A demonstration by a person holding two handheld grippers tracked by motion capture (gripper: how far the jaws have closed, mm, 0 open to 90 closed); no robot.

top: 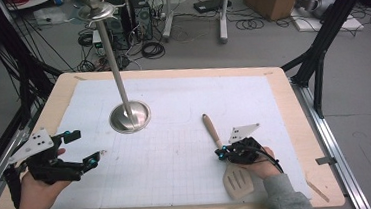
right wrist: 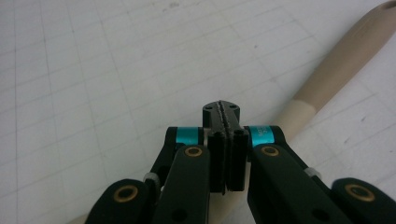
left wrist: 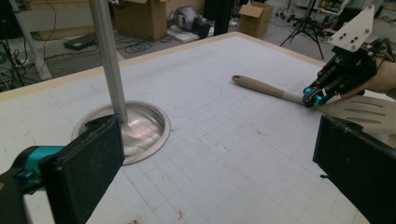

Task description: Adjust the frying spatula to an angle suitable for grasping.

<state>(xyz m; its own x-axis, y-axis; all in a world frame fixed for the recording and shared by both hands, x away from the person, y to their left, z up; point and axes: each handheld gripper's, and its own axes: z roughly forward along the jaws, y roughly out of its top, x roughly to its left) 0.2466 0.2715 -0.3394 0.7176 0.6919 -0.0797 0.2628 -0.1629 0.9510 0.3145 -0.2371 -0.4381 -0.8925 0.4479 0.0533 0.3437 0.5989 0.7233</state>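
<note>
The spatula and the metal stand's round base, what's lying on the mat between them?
Nothing: between the spatula and the stand's base the gridded mat is bare, as the high view and the left gripper view both show.

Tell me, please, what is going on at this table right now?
A person works with a gripper in each hand. The right gripper, jaws shut, sits at the neck of a beige slotted spatula lying flat on the gridded mat. The left gripper hangs open, holding nothing, near a metal stand with a round base.
</note>
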